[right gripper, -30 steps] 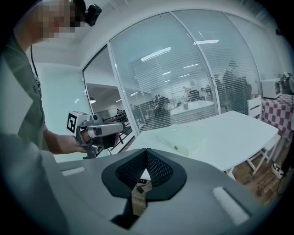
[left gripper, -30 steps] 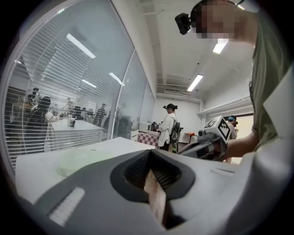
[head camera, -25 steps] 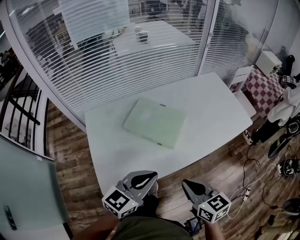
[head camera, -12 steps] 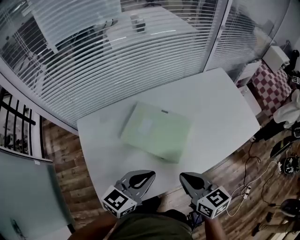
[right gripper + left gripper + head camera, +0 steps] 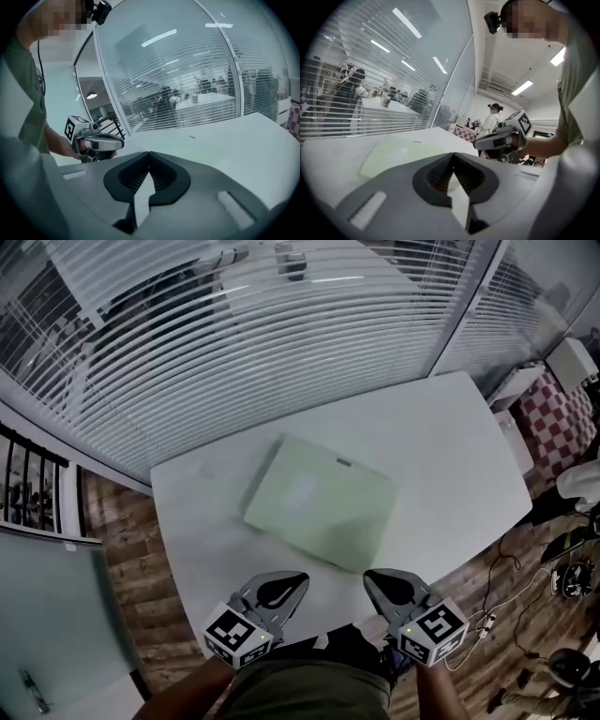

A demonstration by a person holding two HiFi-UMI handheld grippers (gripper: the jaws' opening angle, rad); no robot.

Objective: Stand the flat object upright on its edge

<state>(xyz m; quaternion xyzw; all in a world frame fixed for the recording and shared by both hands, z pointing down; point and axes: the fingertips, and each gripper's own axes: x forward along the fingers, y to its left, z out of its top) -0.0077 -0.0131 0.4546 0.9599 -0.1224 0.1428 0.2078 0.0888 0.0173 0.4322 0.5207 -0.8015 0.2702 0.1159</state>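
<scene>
A pale green flat board (image 5: 319, 504) lies flat in the middle of the white table (image 5: 450, 437); the left gripper view shows the board (image 5: 398, 152) beyond the jaws. My left gripper (image 5: 298, 577) hovers at the table's near edge, shut and holding nothing, just short of the board's near side. My right gripper (image 5: 369, 576) is beside it, also shut and bare. In the left gripper view the jaws of the left gripper (image 5: 453, 154) meet at their tips. The right gripper (image 5: 149, 153) looks the same in its own view.
A glass wall with white blinds (image 5: 281, 343) curves round behind the table. Wooden floor (image 5: 122, 549) lies to the left, with cables (image 5: 497, 615) on the floor to the right. A person in white (image 5: 491, 122) stands far off in the left gripper view.
The head view has tilted and come closer, so the table and board sit lower and larger. Both grippers stay shut near the table's near edge, slightly nearer the board.
</scene>
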